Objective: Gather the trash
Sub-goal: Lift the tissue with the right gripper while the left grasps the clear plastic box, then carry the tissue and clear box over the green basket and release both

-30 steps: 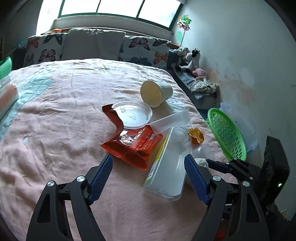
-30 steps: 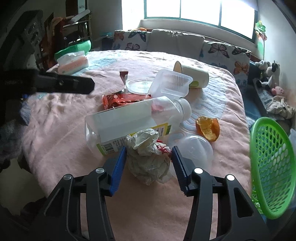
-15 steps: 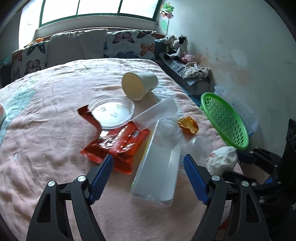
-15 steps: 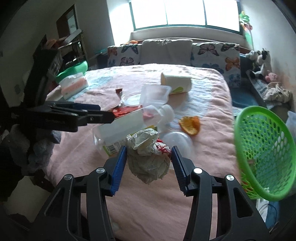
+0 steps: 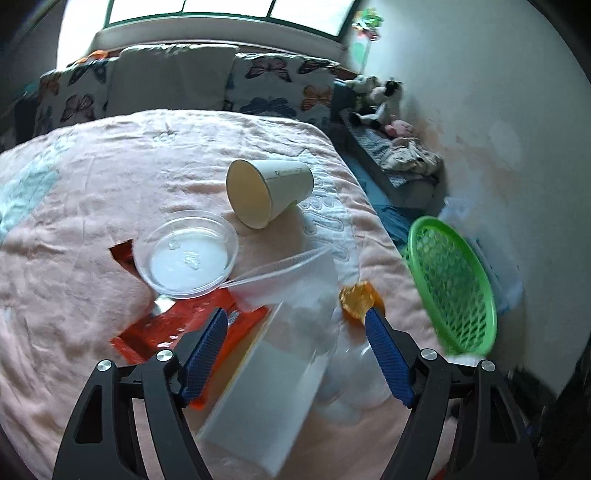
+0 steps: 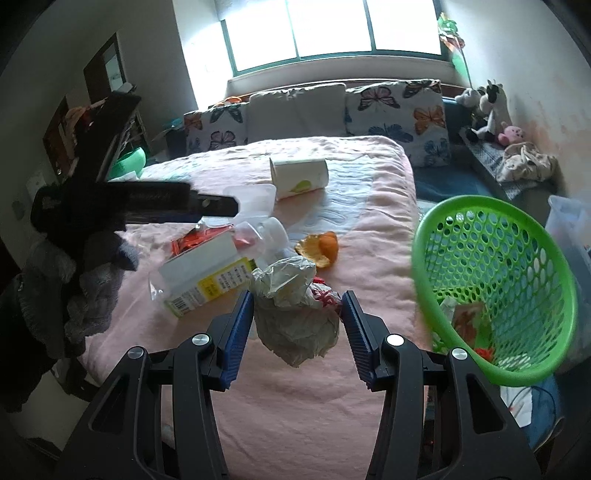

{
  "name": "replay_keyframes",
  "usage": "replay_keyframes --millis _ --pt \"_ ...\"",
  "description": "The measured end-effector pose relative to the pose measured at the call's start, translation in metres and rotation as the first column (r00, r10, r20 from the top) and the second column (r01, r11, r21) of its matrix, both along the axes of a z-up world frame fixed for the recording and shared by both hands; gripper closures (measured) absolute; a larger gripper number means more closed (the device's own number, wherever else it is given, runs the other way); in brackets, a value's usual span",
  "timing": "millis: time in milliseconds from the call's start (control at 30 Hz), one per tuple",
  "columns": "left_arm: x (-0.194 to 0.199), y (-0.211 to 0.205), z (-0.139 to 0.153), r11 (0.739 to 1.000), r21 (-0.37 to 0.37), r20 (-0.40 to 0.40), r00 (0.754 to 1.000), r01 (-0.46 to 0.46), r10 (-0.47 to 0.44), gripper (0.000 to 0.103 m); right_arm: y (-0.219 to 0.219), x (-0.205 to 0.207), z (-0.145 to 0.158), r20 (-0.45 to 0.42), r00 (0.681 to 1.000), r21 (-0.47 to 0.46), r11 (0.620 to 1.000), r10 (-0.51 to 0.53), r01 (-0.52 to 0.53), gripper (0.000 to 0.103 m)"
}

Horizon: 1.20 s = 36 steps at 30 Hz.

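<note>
while clamped, wad [image 6: 295, 310] between tool [image 6: 297, 328] pads

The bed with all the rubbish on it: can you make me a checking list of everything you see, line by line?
Surface: pink bedspread, wrinkled.
Job's things: green basket beside the bed, some scraps already inside; crumpled paper wad; clear plastic bottle lying down; paper cup on its side; clear round lid; red wrapper; orange peel.
Clutter: stuffed toys, butterfly pillows.
Grippers: right gripper shut on the wad; left gripper open around the bottle.
Cables: thin wire on the floor.
Surroundings: window, stained wall.
</note>
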<state>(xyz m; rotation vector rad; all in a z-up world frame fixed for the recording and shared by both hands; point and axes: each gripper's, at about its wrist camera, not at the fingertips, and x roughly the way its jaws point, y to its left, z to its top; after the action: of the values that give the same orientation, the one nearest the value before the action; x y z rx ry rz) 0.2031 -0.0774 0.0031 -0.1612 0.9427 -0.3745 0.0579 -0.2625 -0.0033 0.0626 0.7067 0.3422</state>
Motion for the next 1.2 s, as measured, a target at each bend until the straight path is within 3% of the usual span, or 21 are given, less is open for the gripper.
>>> replay_keyframes --millis 200,500,600,700,933,1200 --pt "0.019 -0.017 -0.010 0.987 0.008 -0.072 0.985 -0.158 0.158 0.027 -0.012 0.001 -0.004 -0.008 1.000 0.015 1.000 -0.015 0.015 0.053" --pt "0.045 -0.032 -0.018 0.948 0.109 -0.037 0.952 -0.299 0.305 0.022 -0.031 0.004 -0.009 -0.019 0.999 0.038 0.999 -0.033 0.033 0.053" --pt "0.049 -0.034 -0.022 0.943 0.119 -0.046 0.947 -0.310 0.317 0.023 -0.035 0.005 -0.011 -0.022 0.999 0.047 0.998 -0.038 0.039 0.053" --pt "0.050 -0.034 -0.025 0.944 0.116 -0.048 0.948 -0.309 0.316 0.033 -0.038 0.008 -0.012 -0.025 0.999 0.055 0.997 -0.044 0.045 0.053" --pt "0.043 -0.027 -0.020 0.948 0.073 -0.024 0.950 -0.310 0.313 0.044 -0.042 0.006 -0.010 -0.021 0.998 0.059 0.997 -0.056 0.057 0.053" --pt "0.024 -0.015 -0.009 0.952 0.025 0.011 0.953 -0.304 0.304 0.049 -0.049 0.003 -0.005 -0.006 0.996 0.071 0.994 -0.086 0.086 0.053"
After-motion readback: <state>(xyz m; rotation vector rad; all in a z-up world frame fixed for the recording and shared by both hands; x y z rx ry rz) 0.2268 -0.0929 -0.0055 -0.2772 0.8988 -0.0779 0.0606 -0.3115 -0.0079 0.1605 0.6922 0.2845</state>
